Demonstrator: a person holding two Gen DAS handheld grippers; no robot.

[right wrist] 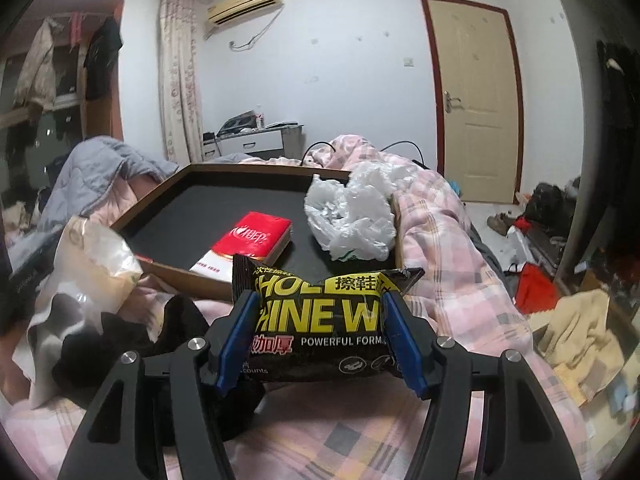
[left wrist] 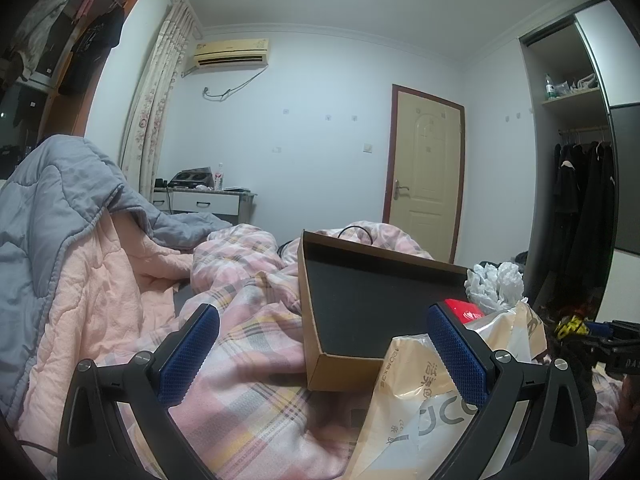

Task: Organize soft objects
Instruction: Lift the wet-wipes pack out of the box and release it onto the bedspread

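One black-and-yellow pack of shoe wipes (right wrist: 324,320) sits clamped between the blue pads of the right tool (right wrist: 322,332), its wrapper pinched in at both sides, held just above the pink plaid bedding (right wrist: 452,248) at the near edge of a shallow cardboard tray (right wrist: 224,284) with a black lining. Inside the tray lie a red tissue pack (right wrist: 250,242), toward the near left, and a crumpled white plastic bag (right wrist: 352,216) at the right side, partly spilling over the wall. Left of the tray a cream printed plastic bag (right wrist: 92,252) rests on the bed, with a dark garment (right wrist: 132,340) just beside it. The left tool (left wrist: 324,356) has its blue pads wide apart with nothing between them; it hangs over the same bedding, near the tray's corner (left wrist: 344,368) and the cream bag. Farther left on the bed a grey-and-peach quilt (left wrist: 60,220) is heaped up. At the far wall stand a white drawer unit (left wrist: 204,202), a floral curtain (left wrist: 156,108) and a closed door (left wrist: 426,168).
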